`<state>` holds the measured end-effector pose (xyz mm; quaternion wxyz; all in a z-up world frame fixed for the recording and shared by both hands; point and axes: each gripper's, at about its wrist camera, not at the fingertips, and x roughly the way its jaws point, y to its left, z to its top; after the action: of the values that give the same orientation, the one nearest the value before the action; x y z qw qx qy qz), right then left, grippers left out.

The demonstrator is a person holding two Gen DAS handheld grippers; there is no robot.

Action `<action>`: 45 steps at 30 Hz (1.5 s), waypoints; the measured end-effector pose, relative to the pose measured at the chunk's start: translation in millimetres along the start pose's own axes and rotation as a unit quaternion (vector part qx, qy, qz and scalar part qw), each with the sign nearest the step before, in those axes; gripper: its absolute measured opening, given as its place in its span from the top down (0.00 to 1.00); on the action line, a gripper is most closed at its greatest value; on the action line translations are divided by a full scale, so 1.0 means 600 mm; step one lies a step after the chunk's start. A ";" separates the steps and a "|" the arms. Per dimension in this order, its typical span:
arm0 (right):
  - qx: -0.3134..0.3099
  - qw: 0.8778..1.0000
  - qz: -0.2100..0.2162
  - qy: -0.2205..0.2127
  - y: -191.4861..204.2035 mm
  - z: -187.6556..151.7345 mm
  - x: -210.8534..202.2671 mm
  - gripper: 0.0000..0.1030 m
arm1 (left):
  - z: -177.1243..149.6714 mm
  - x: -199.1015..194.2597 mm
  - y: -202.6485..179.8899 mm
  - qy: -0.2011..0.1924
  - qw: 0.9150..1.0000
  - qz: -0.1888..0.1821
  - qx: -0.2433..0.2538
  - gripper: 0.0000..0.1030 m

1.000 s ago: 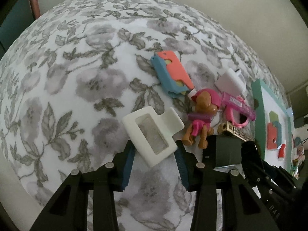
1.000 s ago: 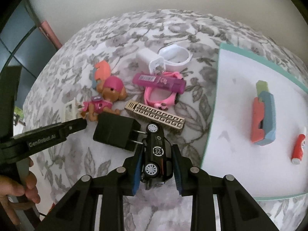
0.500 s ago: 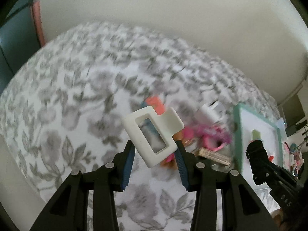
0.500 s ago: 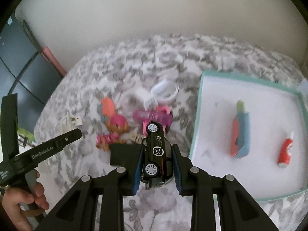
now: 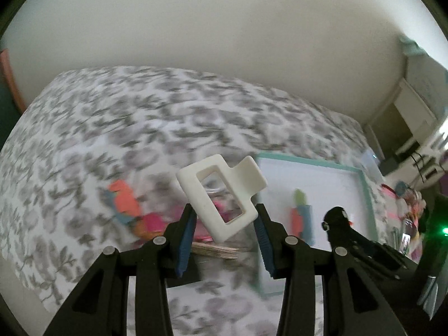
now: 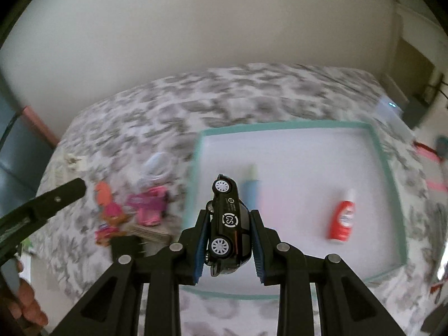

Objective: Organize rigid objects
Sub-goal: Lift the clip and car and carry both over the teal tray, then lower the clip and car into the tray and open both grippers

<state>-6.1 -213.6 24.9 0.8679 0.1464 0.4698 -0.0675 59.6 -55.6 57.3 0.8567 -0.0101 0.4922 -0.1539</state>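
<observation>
White hard-plastic clip (image 5: 221, 196), light and stiff, rides pinched at its frame in the left tongs (image 5: 224, 233) above the bed (image 5: 112, 128), while the right tongs (image 6: 228, 242) clamp the slick toy car (image 6: 228, 224) over the tray's near-left corner (image 6: 193, 196).

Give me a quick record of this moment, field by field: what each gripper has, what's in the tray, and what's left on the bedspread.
left gripper: shut on white clip, held in the air
right gripper: shut on black toy car, held in front of the tray
tray: teal rim, white floor; holds a red bottle and a blue and orange item, blurred
bedspread: grey floral; pile of toys left of the tray, including a pink toy and a black adapter
image quality: motion blur, small details unclear
</observation>
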 end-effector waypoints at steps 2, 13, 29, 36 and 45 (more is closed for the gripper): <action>0.013 1.000 -0.020 0.006 -0.027 0.003 0.002 0.71 | 0.001 0.014 -0.035 0.008 1.000 -0.009 0.014 0.58; 0.072 0.992 -0.100 0.039 -0.152 0.003 0.011 0.71 | -0.016 0.085 -0.166 0.048 0.995 -0.037 0.078 0.58; 0.117 0.977 -0.166 0.069 -0.239 -0.012 0.018 0.70 | -0.055 0.127 -0.236 0.067 0.988 -0.074 0.121 0.57; 0.112 0.976 -0.171 0.081 -0.243 -0.020 0.025 0.70 | -0.070 0.139 -0.251 0.080 0.984 -0.075 0.140 0.57; 0.117 0.975 -0.165 0.095 -0.248 -0.024 0.038 0.70 | -0.081 0.155 -0.253 0.099 0.982 -0.074 0.140 0.57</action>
<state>-43.1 -349.6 -30.2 0.7728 0.1731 0.5570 -0.2500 23.5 -218.9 -20.6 0.7831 0.0889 0.5458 -0.2844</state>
